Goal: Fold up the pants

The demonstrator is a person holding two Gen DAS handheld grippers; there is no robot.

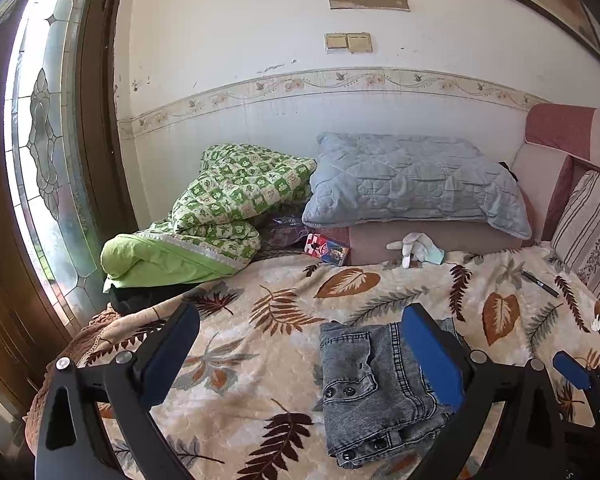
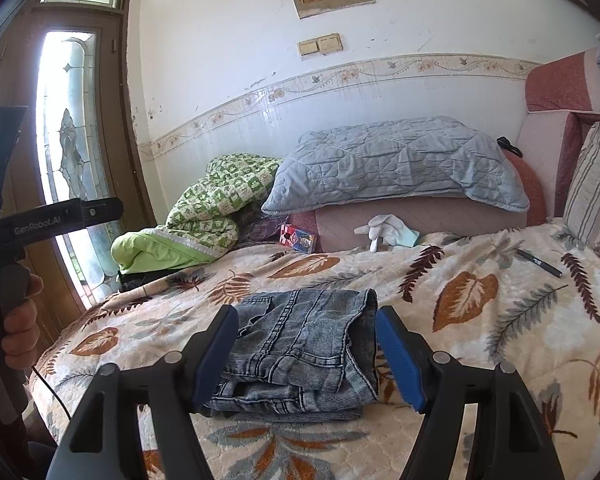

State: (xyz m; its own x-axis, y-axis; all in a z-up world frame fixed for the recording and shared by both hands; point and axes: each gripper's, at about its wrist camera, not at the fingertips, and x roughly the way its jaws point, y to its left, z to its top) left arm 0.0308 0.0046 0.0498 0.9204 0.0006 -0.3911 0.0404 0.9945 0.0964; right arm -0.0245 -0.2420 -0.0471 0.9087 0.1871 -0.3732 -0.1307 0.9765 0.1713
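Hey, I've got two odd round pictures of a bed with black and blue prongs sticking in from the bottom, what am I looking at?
Those prongs belong to two hand-held grasping tools, one in each of a person's hands. Each carries a wide-angle camera looking along its fingers, which bends the picture. One picture is from the left tool, the other from the right tool. In the right view a hand grips the left tool's handle. On the leaf-print blanket lie folded jeans. Further back lie a pen, a white glove and pillows. Both tools are open and hold nothing; the jeans lie between the right tool's fingers, ungripped.
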